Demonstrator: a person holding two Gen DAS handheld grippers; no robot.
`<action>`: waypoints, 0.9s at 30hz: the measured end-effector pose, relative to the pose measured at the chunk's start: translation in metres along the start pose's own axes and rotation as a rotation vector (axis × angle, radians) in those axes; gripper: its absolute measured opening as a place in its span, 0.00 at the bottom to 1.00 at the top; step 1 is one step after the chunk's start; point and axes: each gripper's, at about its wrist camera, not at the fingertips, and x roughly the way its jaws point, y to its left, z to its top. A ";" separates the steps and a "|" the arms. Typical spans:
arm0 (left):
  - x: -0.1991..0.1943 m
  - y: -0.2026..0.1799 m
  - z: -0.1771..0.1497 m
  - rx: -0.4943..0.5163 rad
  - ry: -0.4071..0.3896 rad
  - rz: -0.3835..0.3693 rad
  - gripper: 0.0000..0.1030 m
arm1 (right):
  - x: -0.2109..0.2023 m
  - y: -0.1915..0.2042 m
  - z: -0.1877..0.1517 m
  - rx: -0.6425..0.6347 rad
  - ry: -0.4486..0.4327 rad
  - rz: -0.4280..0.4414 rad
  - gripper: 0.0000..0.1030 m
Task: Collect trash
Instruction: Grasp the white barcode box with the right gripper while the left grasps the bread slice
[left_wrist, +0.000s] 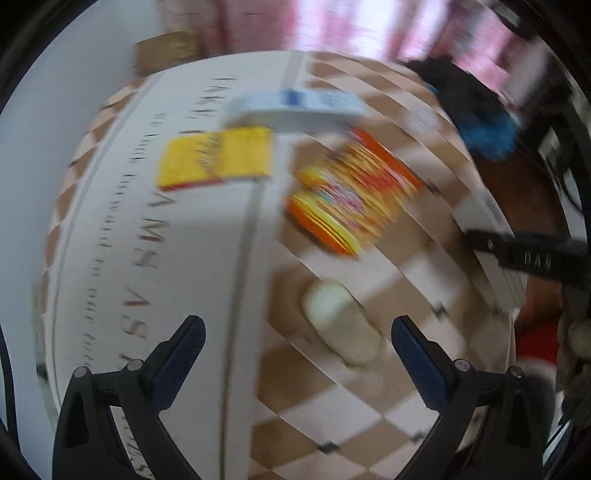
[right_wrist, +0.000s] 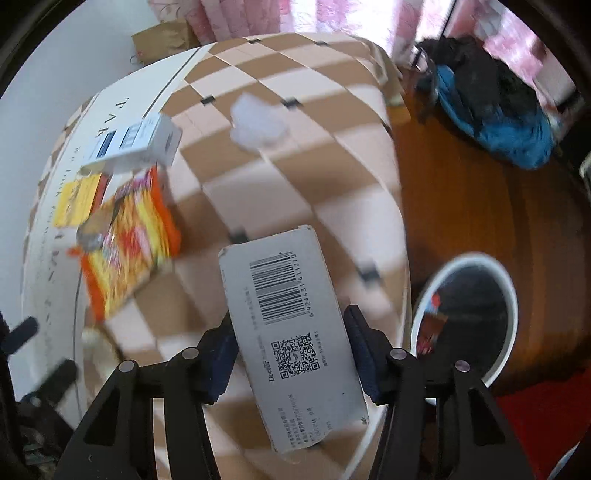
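Only the right wrist view shows the white bin (right_wrist: 466, 317) on the floor just off the tabletop's (right_wrist: 295, 155) right edge and a crumpled tissue (right_wrist: 258, 123) near the far edge; only the left view shows a pale oblong lump (left_wrist: 341, 325). The right tongs (right_wrist: 291, 354) pinch a grey barcode box (right_wrist: 291, 321) by its long sides over the near right edge. The left tongs (left_wrist: 298, 358) are spread wide over the lump, holding nothing; an orange packet (left_wrist: 352, 195), yellow packet (left_wrist: 216, 157) and white box (left_wrist: 295, 107) lie beyond.
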 end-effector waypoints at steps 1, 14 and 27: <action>0.005 -0.008 -0.006 0.038 0.011 -0.010 1.00 | -0.002 -0.004 -0.009 0.012 0.001 0.012 0.56; 0.031 -0.034 -0.003 0.114 -0.013 0.027 0.42 | -0.010 -0.008 -0.064 0.076 -0.013 0.024 0.56; 0.029 -0.022 0.005 0.041 -0.050 0.043 0.27 | -0.011 0.017 -0.068 0.022 0.030 0.023 0.63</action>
